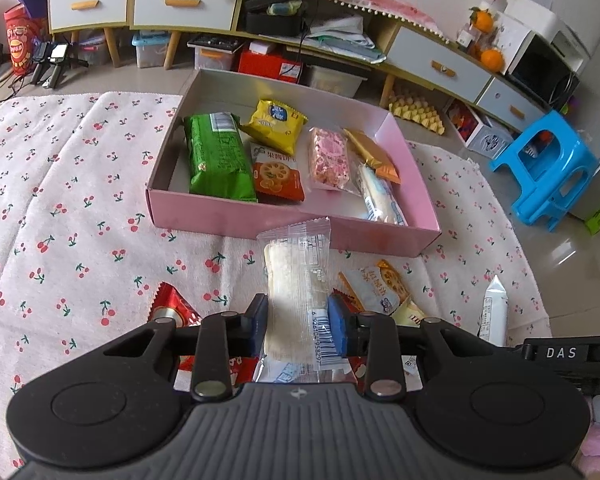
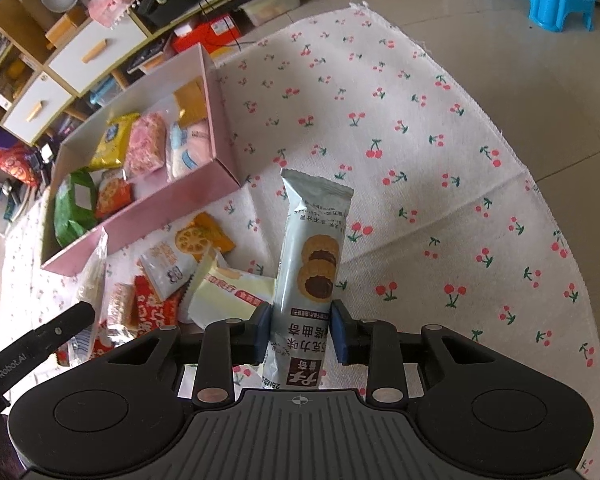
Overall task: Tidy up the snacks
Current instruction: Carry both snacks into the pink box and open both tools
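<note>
We see the left claw (image 1: pixel 298 326) pinching a clear-wrapped pale wafer bar (image 1: pixel 296 276); the right claw (image 2: pixel 300 332) pinches a grey-blue foil biscuit pack (image 2: pixel 310 256) near the pink cardboard box (image 2: pixel 172 210)

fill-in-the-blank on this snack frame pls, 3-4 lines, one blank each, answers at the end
1. The left gripper is shut on a ____ wrapped pastry bar.
2. The right gripper is shut on a pale grey-blue packet printed with ____.
3. The snacks already sorted lie in a ____ box.
4. The cloth under everything is printed with ____.

Missing words: clear; cookies; pink; cherries
</note>
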`<state>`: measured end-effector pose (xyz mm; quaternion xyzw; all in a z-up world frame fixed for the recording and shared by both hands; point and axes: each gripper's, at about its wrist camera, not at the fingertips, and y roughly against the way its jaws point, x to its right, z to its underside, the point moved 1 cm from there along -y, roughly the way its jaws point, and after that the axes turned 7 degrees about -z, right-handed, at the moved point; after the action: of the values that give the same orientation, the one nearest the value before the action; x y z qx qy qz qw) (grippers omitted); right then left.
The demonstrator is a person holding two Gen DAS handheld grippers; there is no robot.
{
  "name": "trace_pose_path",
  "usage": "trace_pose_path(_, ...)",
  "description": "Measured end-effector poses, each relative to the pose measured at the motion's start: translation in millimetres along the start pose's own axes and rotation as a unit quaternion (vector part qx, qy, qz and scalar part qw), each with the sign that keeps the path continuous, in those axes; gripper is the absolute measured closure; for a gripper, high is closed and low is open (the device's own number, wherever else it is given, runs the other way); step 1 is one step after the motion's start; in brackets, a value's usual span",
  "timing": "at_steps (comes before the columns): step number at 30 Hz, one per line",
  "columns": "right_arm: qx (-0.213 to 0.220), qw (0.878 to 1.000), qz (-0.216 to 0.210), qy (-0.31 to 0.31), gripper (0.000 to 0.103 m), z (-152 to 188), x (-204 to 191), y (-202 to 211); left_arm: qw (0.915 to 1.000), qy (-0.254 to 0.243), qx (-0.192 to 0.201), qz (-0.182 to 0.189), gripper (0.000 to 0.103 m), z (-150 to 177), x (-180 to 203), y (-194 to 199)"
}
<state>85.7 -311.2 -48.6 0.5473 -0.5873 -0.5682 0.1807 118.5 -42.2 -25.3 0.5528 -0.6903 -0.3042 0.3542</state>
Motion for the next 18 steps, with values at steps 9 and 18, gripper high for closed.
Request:
trace_pose_path(9,0.019,0.999,-0.029,-0.004,0.073,-6.0,-9.6,15.1,0.9996,0.021,0.013,0.011,0.074,-10.0,-8.9,9.8)
trace_pose_path(18,0.05,0.995,-0.085,-0.009,0.073,-24.0,-40.0,21.7,0.9992,0.03,0.018,0.019,0.074,-35.6,-24.6,10.0)
